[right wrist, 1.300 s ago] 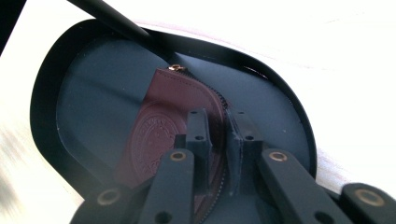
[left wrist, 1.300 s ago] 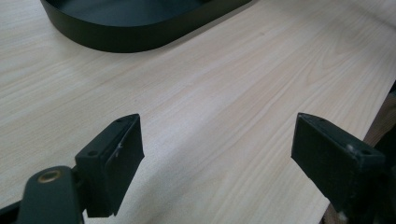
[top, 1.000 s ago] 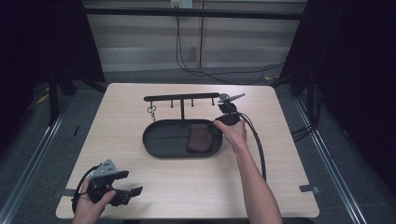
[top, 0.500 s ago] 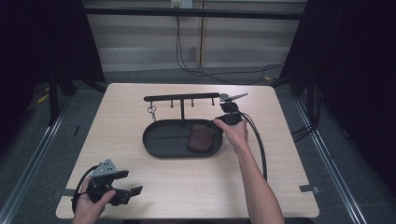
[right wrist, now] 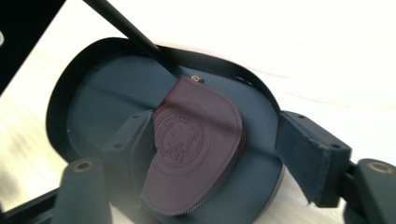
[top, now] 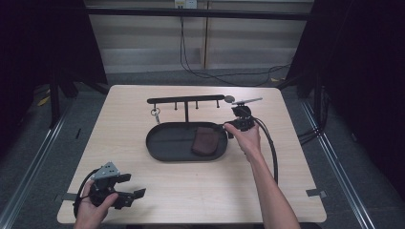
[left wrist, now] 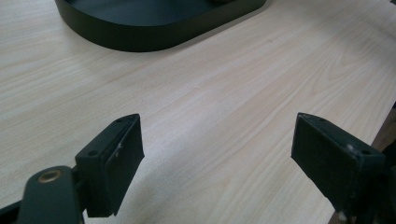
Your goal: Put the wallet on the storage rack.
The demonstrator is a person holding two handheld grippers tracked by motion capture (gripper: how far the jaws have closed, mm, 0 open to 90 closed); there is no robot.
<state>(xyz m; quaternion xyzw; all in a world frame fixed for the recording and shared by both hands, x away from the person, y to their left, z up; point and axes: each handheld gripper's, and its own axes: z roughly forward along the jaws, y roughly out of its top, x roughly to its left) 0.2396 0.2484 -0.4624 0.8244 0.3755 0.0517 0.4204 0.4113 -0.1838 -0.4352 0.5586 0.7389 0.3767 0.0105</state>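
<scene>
A black oval tray [top: 165, 143] sits mid-table, and a brown leather pouch [top: 205, 140] lies flat in its right end. My right gripper [top: 229, 128] hovers at the tray's right rim, held by the right hand. In the right gripper view its jaws stand wide open [right wrist: 219, 158] over the embossed pouch [right wrist: 196, 140] without touching it, inside the tray [right wrist: 93, 107]. Near the front left corner of the table my left gripper [top: 133, 186] is open. Its jaws [left wrist: 217, 154] frame bare wood, with the tray's wall [left wrist: 140, 39] farther off.
A black rack [top: 186, 100] with several pegs stands behind the tray, and a key ring [top: 155, 113] hangs near its left end. The right gripper's cable [top: 272, 152] trails along the forearm. The table edge runs close beside the left gripper.
The right hand and its gripper have drifted slightly right and toward the person. The pouch, tray and left gripper have stayed where they were.
</scene>
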